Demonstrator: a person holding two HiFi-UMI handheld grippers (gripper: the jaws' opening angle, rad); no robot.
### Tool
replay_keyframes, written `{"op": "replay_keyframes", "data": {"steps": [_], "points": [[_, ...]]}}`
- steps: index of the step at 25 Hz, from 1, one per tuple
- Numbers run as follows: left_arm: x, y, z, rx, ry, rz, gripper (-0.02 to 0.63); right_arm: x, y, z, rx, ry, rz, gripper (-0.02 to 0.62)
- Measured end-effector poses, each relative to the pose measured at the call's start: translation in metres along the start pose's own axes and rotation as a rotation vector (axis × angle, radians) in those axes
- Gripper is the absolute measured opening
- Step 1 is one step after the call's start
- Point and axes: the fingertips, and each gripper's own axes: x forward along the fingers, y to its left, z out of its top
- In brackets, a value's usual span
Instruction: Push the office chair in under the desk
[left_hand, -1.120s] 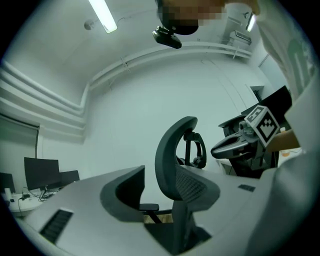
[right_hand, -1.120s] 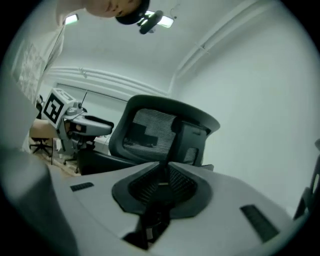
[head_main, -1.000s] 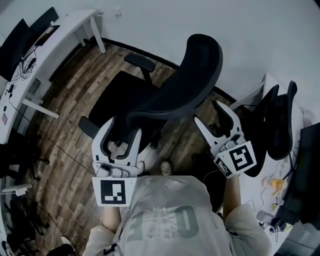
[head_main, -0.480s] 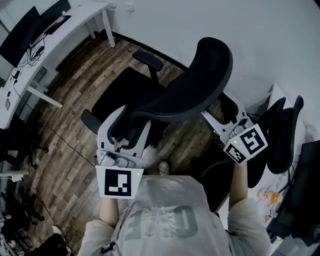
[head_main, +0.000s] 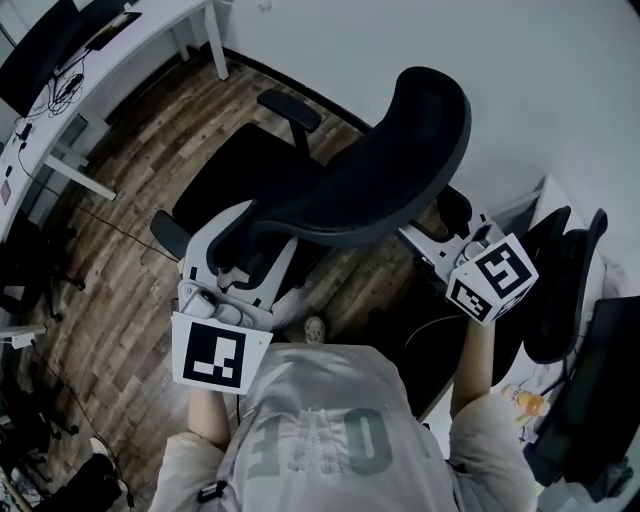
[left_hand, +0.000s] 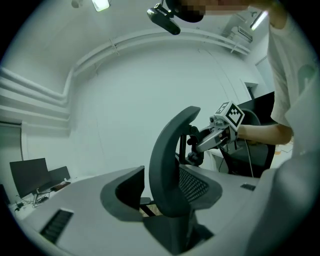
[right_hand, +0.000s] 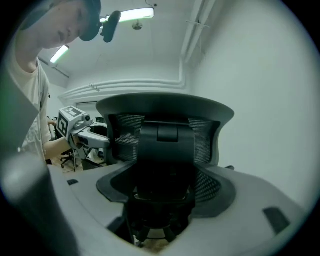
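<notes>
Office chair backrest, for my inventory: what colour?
Black; the curved chair backrest shows best in head view.

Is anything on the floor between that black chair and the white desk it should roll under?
Nothing solid that shows. The wooden floor between the chair and the white desk looks bare, apart from a thin cable lying across it near the desk.

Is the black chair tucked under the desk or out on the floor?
Out. The office chair stands on open wooden floor, well apart from the white desk.
</notes>
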Motion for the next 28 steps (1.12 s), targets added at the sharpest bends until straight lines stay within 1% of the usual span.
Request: {"op": "replay_keyframes", "data": {"steps": [2,4,7,9,13,17,20,22,24,26,28], "points": [[0.0,0.004,0.001,-0.017,0.009,0.02,0.222,0.004,0.002,0.004,-0.015,0.005,0.026,0.302],[-0.001,0.008,0.0,-0.032,0.031,0.042,0.222,0.007,0.004,0.008,-0.022,0.014,0.03,0.302],[0.0,0.012,0.001,-0.002,0.078,0.082,0.218,0.012,0.005,0.011,-0.027,0.023,0.03,0.302],[0.004,0.013,0.0,0.0,0.085,0.102,0.207,0.015,0.004,0.009,-0.025,0.022,0.03,0.302],[0.009,0.023,-0.011,-0.045,0.099,0.12,0.204,0.027,0.003,0.008,-0.024,0.001,0.028,0.302],[0.007,0.06,-0.028,-0.068,0.095,0.148,0.204,0.064,0.01,0.014,-0.031,-0.014,0.037,0.302],[0.012,0.088,-0.04,-0.077,0.108,0.169,0.204,0.097,0.007,0.019,-0.028,-0.022,0.051,0.302],[0.022,0.104,-0.049,-0.084,0.126,0.169,0.204,0.115,0.0,0.021,-0.022,-0.023,0.047,0.302],[0.031,0.125,-0.056,-0.072,0.128,0.158,0.204,0.135,-0.006,0.024,-0.02,-0.018,0.035,0.302],[0.033,0.15,-0.063,-0.062,0.119,0.151,0.204,0.159,-0.003,0.029,-0.019,-0.015,0.03,0.302],[0.031,0.176,-0.074,-0.076,0.115,0.161,0.204,0.185,0.002,0.036,-0.018,-0.017,0.031,0.302]]}}
